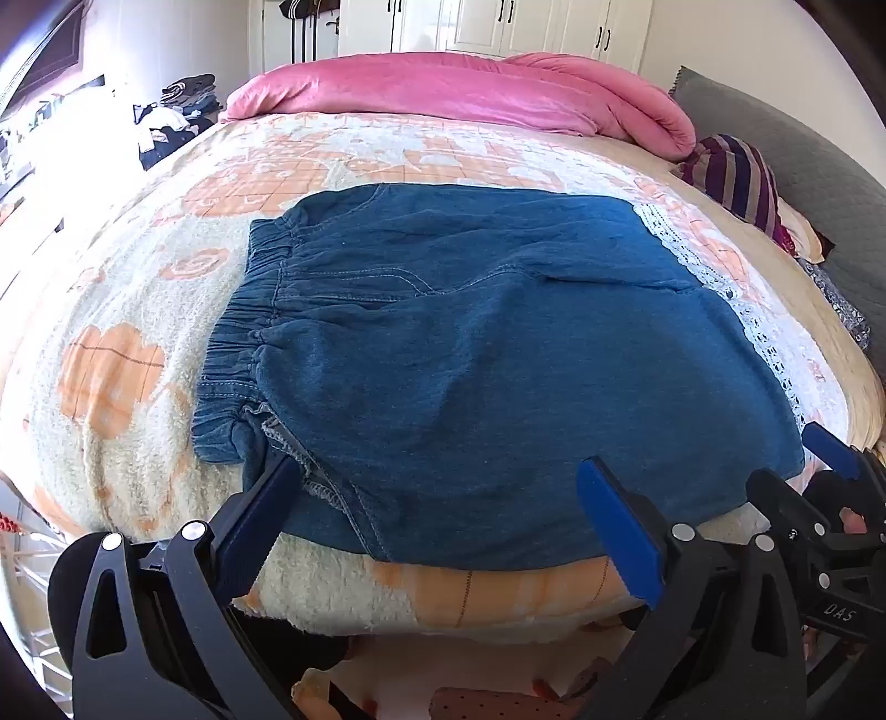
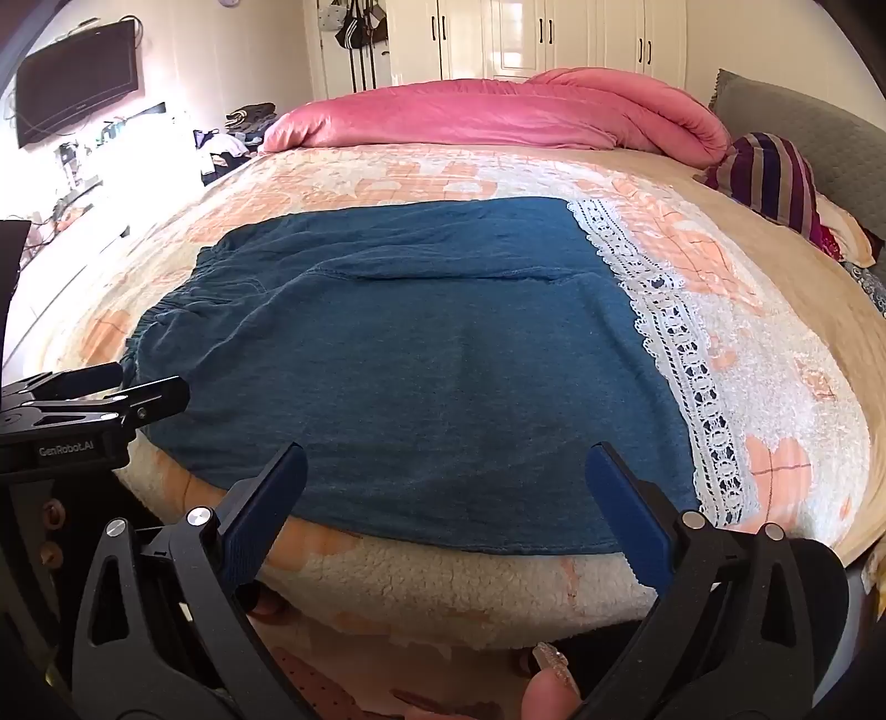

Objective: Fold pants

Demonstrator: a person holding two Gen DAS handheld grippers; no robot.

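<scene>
Already partly folded: denim pants [image 1: 476, 354] lie flat mid-blanket [image 1: 111, 354], waistband [image 1: 249, 310] at 9 o'clock, lace hem [image 2: 675, 354] at 3. Left gripper [image 1: 443, 487], right gripper [image 2: 446, 471] spread wide, empty, at near edge. Further folds likely remain.

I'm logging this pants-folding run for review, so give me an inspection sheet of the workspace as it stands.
Surface: fleece blanket with orange pattern covering the bed.
Job's things: blue denim pants lying flat near the bed's front edge, elastic waistband to the left, white lace hem to the right.
Clutter: pink duvet at the far side; striped pillow at right.
Grippers: left gripper open; right gripper open; neither holds cloth.
Cables: nothing seen.
Surroundings: white wardrobe, wall television.
</scene>
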